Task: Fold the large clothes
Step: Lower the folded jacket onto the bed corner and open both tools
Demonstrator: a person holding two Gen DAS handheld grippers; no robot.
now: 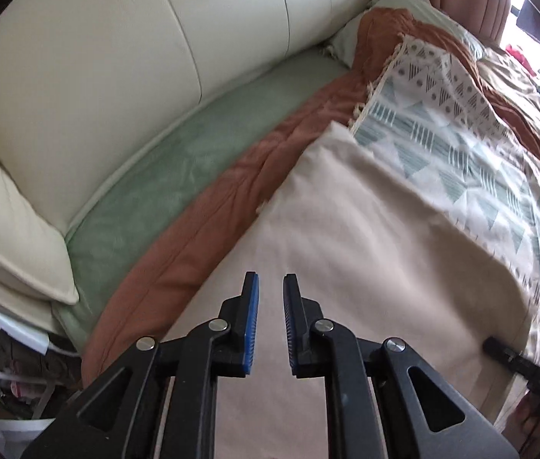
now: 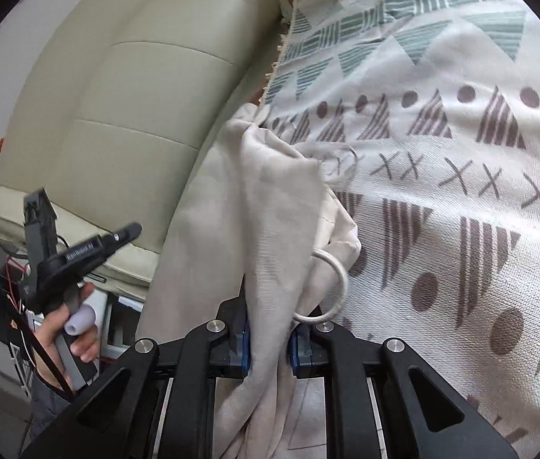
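My right gripper [image 2: 270,338] pinches the bunched beige garment [image 2: 289,206]; my left gripper [image 1: 270,321], at nine o'clock, gapes slightly, empty.

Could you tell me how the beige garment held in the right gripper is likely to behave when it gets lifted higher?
The beige garment is probably very floppy: it bunches and droops in soft folds where the right gripper pinches it. It looks thin, so likely light for its size. Its drawstring loop hangs free and may swing or snag.
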